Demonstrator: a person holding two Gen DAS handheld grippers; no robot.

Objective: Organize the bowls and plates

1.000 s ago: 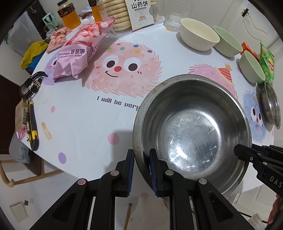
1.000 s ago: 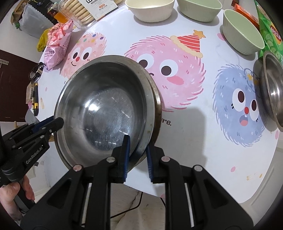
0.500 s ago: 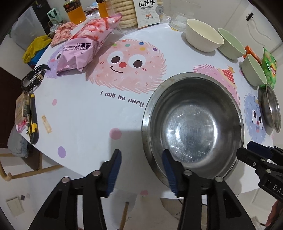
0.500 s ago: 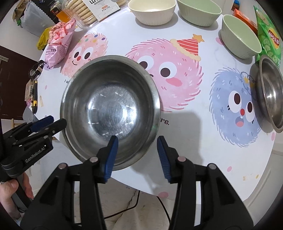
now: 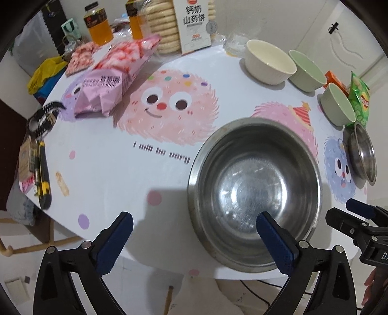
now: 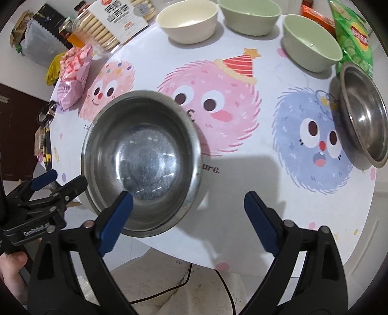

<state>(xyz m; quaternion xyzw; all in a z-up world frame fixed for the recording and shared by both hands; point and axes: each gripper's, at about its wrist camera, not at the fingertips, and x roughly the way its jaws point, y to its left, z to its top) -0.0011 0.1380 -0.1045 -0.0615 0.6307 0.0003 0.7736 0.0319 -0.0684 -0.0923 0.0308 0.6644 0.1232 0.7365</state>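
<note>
A large steel bowl (image 5: pixel 254 191) (image 6: pixel 143 160) rests upright on the cartoon-print table, close to its near edge. My left gripper (image 5: pixel 194 220) straddles the bowl's left rim, one pad over the inside and one over the table. Its jaws are opening and neither pad touches metal. My right gripper (image 6: pixel 188 197) straddles the right rim the same way, jaws opening, pads off the bowl. A small steel bowl (image 5: pixel 362 155) (image 6: pixel 363 114) lies tilted at the right. Farther back stand a cream bowl (image 5: pixel 269 60) (image 6: pixel 189 19) and two green bowls (image 5: pixel 306 70) (image 5: pixel 339 106).
A pink snack bag (image 5: pixel 109 80), a biscuit box (image 5: pixel 194 24) and orange drink bottles (image 5: pixel 98 24) crowd the far left. A green crisp bag (image 6: pixel 351 36) sits at the right edge. A utility knife (image 5: pixel 42 174) lies on the left rim. A hand (image 6: pixel 12 266) holds the left gripper.
Both grippers were shut on the large bowl's rim and have let go, spreading wide. The bowl has gone from tilted to flat on the table. Both views have pulled back slightly.
</note>
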